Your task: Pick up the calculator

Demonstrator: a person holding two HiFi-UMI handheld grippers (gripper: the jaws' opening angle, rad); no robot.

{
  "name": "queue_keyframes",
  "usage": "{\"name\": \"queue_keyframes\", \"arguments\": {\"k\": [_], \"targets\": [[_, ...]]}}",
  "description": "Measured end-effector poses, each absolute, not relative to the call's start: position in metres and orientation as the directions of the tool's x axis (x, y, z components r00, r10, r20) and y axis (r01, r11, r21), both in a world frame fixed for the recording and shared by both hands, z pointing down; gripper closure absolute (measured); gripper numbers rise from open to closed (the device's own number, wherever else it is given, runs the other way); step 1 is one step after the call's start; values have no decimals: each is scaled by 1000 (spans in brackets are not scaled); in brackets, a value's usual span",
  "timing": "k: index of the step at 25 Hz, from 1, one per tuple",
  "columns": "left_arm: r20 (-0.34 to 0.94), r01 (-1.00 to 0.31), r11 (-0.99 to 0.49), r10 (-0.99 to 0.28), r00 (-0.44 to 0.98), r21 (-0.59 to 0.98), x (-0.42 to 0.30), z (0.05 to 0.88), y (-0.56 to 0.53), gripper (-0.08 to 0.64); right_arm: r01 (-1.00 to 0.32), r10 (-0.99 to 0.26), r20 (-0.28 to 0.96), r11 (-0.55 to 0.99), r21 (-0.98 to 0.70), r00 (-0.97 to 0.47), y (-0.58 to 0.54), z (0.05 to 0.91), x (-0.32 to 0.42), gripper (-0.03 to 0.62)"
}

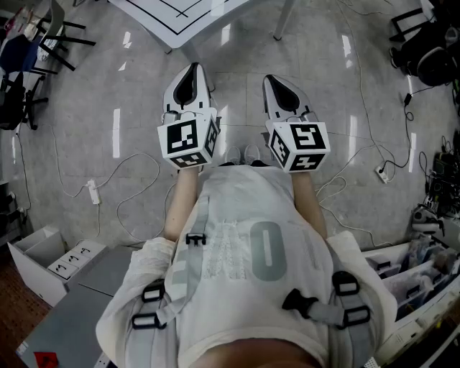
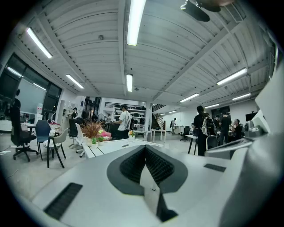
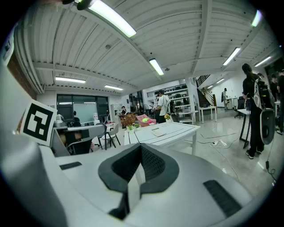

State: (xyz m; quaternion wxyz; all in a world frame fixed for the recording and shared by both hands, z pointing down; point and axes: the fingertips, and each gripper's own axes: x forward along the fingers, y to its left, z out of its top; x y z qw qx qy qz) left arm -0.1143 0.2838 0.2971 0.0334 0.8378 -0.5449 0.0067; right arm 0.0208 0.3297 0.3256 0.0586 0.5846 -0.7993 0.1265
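Note:
No calculator shows clearly in any view. A small flat pale object (image 3: 159, 132) lies on a white table (image 3: 177, 131) ahead in the right gripper view; it is too small to identify. In the head view both grippers are held side by side in front of the person's chest, pointing forward over the floor. My left gripper (image 1: 188, 75) (image 2: 145, 148) is shut with nothing in it. My right gripper (image 1: 277, 85) (image 3: 141, 147) is shut too, its ribbed pads pressed together and empty, tilted slightly down.
A white table (image 1: 188, 16) with black lines stands just ahead. Cables and power strips (image 1: 93, 191) cross the tiled floor. Chairs (image 1: 43, 36) stand at far left, open boxes (image 1: 50, 259) at near left, bins (image 1: 420, 277) at right. People (image 2: 202, 128) stand across the room.

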Motion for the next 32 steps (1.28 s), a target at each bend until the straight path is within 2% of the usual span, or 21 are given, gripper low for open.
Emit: {"name": "queue_keyframes", "arguments": {"k": [18,32], "targets": [[52,-904,-424,-903,426,53,-128,303,279,540,-951,-930,223,257,-171,-291,324,323,14,584],[72,-899,-423,-899,432,113,-171,326,265,540,-967,-931,277,201,-158,-239,324,351,-10,584]]}}
